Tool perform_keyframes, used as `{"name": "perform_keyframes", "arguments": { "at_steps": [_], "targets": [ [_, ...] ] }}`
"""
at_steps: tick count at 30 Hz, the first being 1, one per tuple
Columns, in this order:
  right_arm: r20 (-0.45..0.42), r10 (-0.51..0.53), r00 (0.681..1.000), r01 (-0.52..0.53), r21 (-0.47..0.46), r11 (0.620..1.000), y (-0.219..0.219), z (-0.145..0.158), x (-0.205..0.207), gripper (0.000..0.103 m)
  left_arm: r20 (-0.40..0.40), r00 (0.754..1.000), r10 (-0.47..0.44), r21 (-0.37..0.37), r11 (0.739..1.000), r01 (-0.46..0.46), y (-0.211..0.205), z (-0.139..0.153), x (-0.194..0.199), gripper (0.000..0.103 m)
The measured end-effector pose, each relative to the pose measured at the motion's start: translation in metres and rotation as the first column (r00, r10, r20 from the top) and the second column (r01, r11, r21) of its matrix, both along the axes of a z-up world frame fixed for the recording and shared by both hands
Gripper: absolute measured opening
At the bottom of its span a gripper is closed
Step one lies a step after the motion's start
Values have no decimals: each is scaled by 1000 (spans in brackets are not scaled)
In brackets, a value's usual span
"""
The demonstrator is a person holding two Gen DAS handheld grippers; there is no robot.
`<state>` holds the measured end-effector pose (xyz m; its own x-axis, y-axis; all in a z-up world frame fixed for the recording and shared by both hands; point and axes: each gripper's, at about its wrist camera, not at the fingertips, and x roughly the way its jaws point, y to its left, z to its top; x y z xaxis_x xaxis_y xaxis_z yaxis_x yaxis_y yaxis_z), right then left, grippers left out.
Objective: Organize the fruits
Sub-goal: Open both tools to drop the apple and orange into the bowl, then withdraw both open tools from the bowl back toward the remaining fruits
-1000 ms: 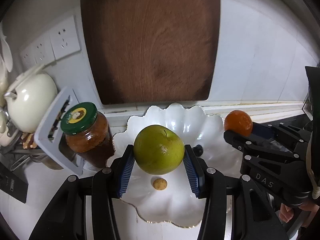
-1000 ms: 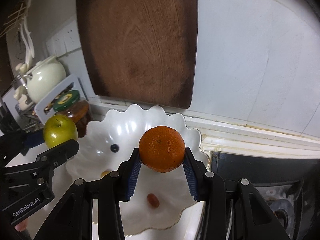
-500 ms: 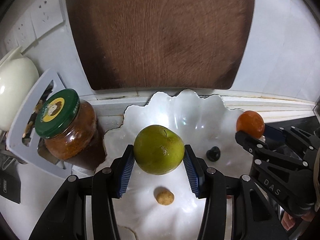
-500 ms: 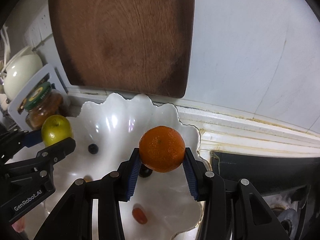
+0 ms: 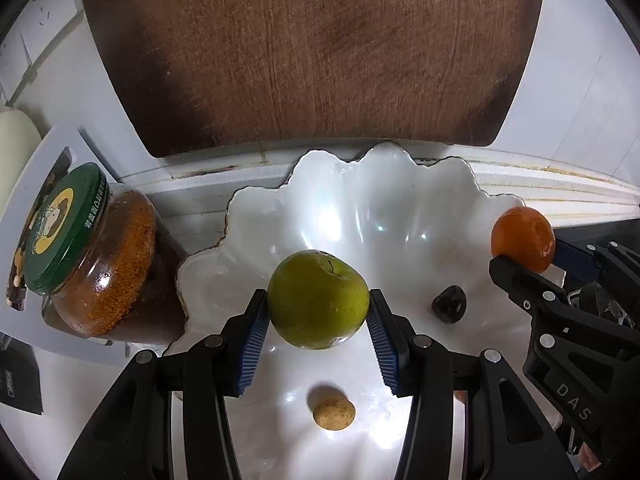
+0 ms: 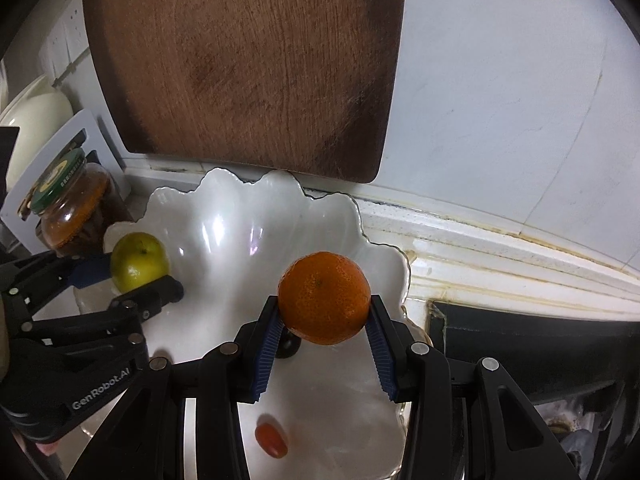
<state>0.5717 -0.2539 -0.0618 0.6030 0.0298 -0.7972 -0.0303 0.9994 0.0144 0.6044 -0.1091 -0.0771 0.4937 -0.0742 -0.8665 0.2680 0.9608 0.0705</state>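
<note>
- Fruit is partly sorted: 3 small pieces already lie in the white scalloped bowl [image 5: 256,216]; you still have 2 to set down.
- Your left gripper [image 5: 318,326] is clamped on the green apple [image 5: 318,304], your right gripper [image 6: 323,332] on the orange [image 6: 323,298], both above the bowl.
- Jar [image 5: 92,256] touches the bowl's left rim; the dark berry [image 5: 449,304] sits near the orange's likely landing spot.

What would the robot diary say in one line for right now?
left gripper: holds green fruit | right gripper: holds orange | both over white dish
</note>
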Motion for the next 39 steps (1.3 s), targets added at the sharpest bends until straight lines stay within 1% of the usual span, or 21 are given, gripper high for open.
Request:
{"name": "perform_keyframes", "arguments": {
  "at_steps": [2,4,5,7,11,19,24,33,39],
  "targets": [
    [-14,5,1000,-5,3,1000,-1,-2,2,44,1,1000,-1,1,1000,1,0,0,1,51],
    [-22,4,1000,-4,5,1000,-2,-4,2,45,30,1000,4,25,1000,-5,-1,5,-4,57],
    [-22,0,1000,0,5,1000,-3,-5,2,49,43,999,3,36,999,-5,-1,8,-4,61],
    [-6,-10,1000,10,5,1000,-6,-5,-2,52,63,998,-2,49,999,-1,-1,13,-8,61],
    [11,-17,1000,17,-1,1000,-6,0,-8,52,94,996,12,64,998,-18,3,21,-17,61],
    [45,-12,999,12,-6,1000,-8,15,-35,52,135,990,37,19,999,-40,12,39,-41,61],
    [88,3,996,-1,-18,1000,-4,29,-57,52,171,985,36,2,999,-37,14,53,-63,61],
    [163,26,986,-25,-9,1000,2,55,-93,52,274,962,23,-3,1000,-23,19,86,-108,63],
    [204,47,978,-45,-12,999,5,69,-117,52,319,947,25,-16,1000,-21,20,103,-134,63]
  ]
}}
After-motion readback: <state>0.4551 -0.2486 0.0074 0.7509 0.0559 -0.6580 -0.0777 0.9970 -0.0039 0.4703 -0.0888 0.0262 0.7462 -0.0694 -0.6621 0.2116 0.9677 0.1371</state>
